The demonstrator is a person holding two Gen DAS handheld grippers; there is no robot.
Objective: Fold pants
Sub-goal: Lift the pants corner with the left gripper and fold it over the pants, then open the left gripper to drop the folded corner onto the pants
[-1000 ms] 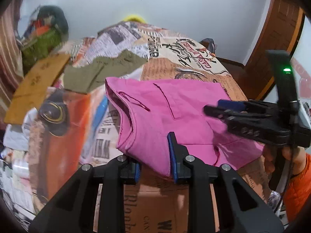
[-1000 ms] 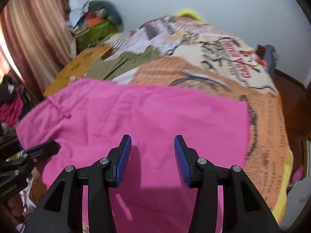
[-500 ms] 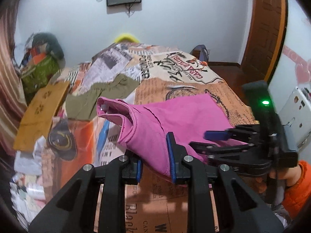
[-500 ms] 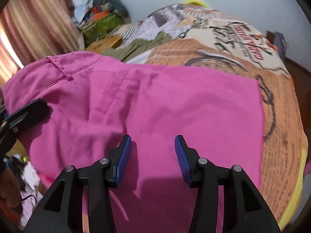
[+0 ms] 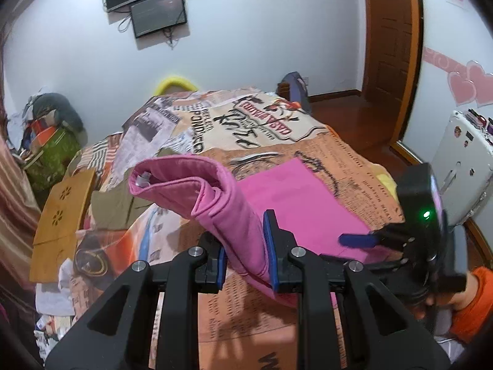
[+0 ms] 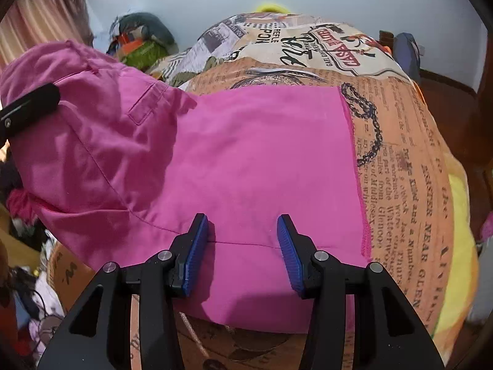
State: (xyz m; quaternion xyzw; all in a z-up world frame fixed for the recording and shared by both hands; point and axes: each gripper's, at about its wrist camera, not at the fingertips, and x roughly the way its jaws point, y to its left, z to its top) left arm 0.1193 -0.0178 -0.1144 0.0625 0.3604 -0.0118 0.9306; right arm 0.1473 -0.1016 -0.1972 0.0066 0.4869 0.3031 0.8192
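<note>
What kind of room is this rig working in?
Most likely a home bedroom: the pink pants lie on a bed with a newspaper-print bedspread, a TV hangs on the wall, and a wooden door stands to the right.

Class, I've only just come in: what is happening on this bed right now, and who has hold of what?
A person with a handheld gripper in each hand is folding bright pink cotton pants on a bed covered by a newspaper-print bedspread. The left gripper is shut on the pants' waistband end and holds it up off the bed. The right gripper is open, its blue-padded fingers over the flat leg part, which lies on the bedspread. An olive-green garment lies farther back.
</note>
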